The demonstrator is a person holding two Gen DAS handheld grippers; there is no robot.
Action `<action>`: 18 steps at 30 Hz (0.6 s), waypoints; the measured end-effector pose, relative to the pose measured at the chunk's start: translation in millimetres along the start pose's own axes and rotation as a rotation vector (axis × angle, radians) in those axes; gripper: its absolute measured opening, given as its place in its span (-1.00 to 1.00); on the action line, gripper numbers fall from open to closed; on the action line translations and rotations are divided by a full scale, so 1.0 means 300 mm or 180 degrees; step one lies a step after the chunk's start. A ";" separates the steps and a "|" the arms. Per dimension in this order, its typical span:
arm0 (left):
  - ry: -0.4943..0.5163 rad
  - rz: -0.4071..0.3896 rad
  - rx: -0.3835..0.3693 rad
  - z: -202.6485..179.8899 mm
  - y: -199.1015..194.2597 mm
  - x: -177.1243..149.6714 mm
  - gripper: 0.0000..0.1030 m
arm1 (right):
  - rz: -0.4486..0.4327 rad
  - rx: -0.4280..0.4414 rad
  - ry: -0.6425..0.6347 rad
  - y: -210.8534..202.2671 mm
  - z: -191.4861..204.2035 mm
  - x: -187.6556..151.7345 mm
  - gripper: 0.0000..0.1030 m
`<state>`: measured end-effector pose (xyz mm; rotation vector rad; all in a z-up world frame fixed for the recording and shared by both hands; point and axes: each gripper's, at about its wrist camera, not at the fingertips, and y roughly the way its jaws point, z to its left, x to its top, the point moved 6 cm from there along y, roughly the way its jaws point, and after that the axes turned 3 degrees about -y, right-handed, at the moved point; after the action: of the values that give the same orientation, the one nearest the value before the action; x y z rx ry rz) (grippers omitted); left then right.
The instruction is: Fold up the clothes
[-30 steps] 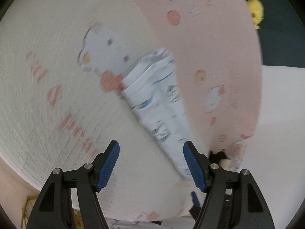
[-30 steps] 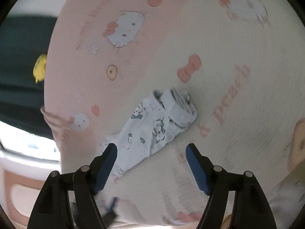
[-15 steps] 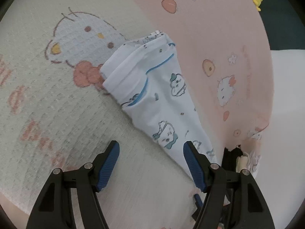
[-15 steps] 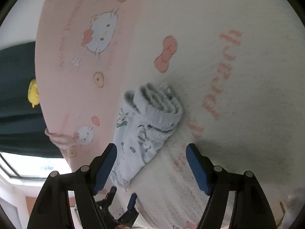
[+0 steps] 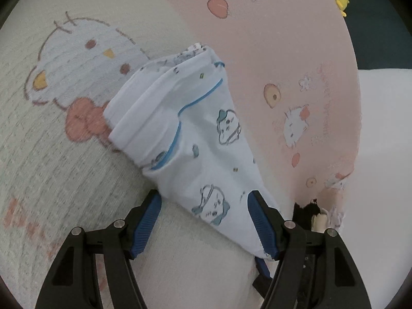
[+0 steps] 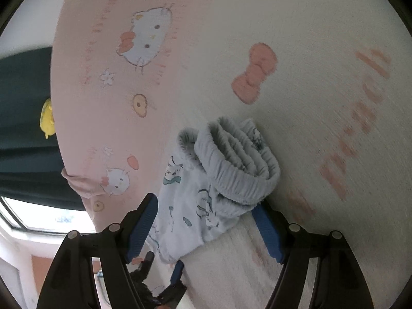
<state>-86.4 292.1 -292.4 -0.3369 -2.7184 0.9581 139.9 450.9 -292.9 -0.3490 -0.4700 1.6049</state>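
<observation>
Both tongs released: left gripper (image 5: 203,221) straddles folded pants (image 5: 190,139) near end, right gripper (image 6: 204,225) the waistband. Pinch all layers together.

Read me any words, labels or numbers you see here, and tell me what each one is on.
No text can be read for certain.
Large pink lettering on the cream part of the blanket: too blurred to read.
Small pink script beside the cat print on the blanket's pink band: too small to read.
Folded light blue garment: only cartoon prints, no words or label visible.
</observation>
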 end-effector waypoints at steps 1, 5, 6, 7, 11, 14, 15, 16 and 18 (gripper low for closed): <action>-0.0014 -0.0024 0.0000 -0.003 0.006 0.003 0.31 | -0.0029 0.0004 0.0001 0.000 0.002 0.002 0.45; -0.0099 -0.0092 -0.0049 -0.007 0.019 0.027 0.35 | -0.0098 0.0055 0.0024 0.002 0.007 0.016 0.44; -0.0121 -0.0108 -0.0061 -0.008 0.022 0.032 0.35 | -0.0108 0.0071 0.0029 0.002 0.008 0.020 0.44; -0.0144 -0.0121 -0.0074 -0.007 0.025 0.035 0.35 | -0.0104 0.0078 0.0033 0.000 0.008 0.020 0.44; -0.0204 -0.0179 -0.0099 -0.010 0.034 0.041 0.40 | -0.0020 0.0116 0.0124 -0.011 0.002 0.004 0.44; -0.0115 -0.0221 -0.0035 -0.030 0.044 0.032 0.52 | 0.0019 0.0234 0.0397 -0.027 -0.017 -0.027 0.44; -0.0071 -0.0224 0.0002 -0.037 0.049 0.030 0.57 | -0.0008 0.0270 0.0467 -0.030 -0.022 -0.031 0.44; -0.0027 -0.0227 0.0038 -0.045 0.053 0.027 0.59 | -0.0051 0.0268 0.0507 -0.031 -0.023 -0.030 0.44; 0.0053 -0.0230 0.0103 -0.060 0.061 0.023 0.69 | -0.0081 0.0176 0.0492 -0.015 -0.013 -0.021 0.44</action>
<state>-85.1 318.5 -289.5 -0.2380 -2.6774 0.9741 146.4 445.3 -294.3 -0.4201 -0.3102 1.5500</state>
